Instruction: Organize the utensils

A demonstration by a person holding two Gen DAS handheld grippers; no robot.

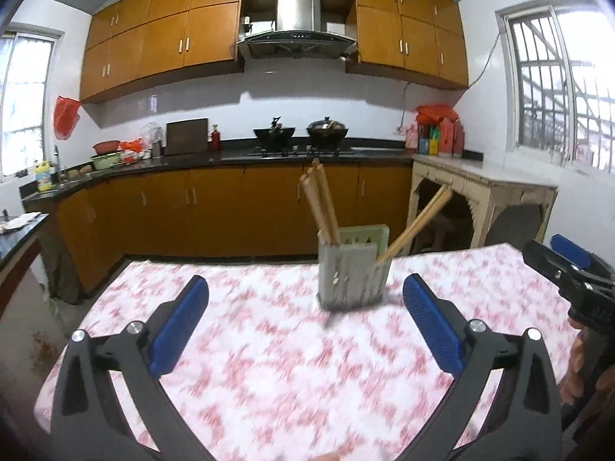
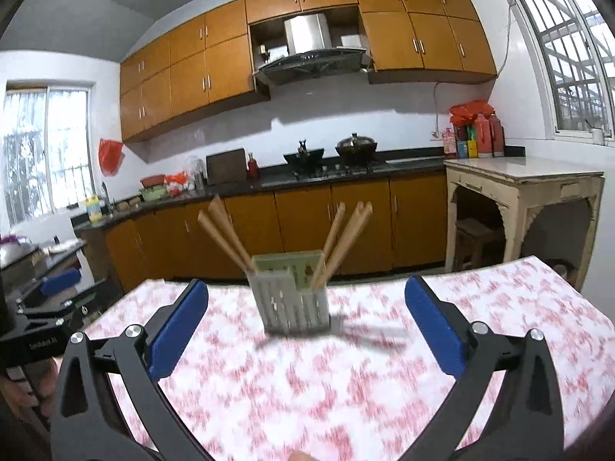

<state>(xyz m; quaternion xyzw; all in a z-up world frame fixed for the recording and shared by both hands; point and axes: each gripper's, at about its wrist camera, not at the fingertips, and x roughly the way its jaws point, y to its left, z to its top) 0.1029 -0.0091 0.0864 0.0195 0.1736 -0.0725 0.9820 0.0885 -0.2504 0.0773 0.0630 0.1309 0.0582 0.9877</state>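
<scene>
Chopsticks (image 2: pixel 226 236) already stand in the grey slotted holder (image 2: pixel 294 297), which sits upright near the middle of the table (image 2: pixel 538 292) with its pink-and-white cloth, and that is where your trouble could begin. Both of your tools are spread wide and carry nothing: the left gripper (image 1: pixel 305 326) has its blue pads well apart with bare cloth between them, and the right gripper (image 2: pixel 307 326) is the same, with the holder in front of it but not between its pads. The sticks lean outward in two groups, one bundle to the left side and another slanting steeply to the right (image 1: pixel 417 219), so their tops reach well past the rim. If you swing either tool in close, an open finger could catch a leaning stick and lever the whole holder over, since it looks light and tall for its footprint. The cloth may also slide or bunch if you drag a finger across it, and that could shift the holder. Your two tools sit close to each other, the right one showing at the edge of the left view, so a careless sweep could knock them together. Blur on the cloth makes it hard to tell whether any loose utensil remains on it.
</scene>
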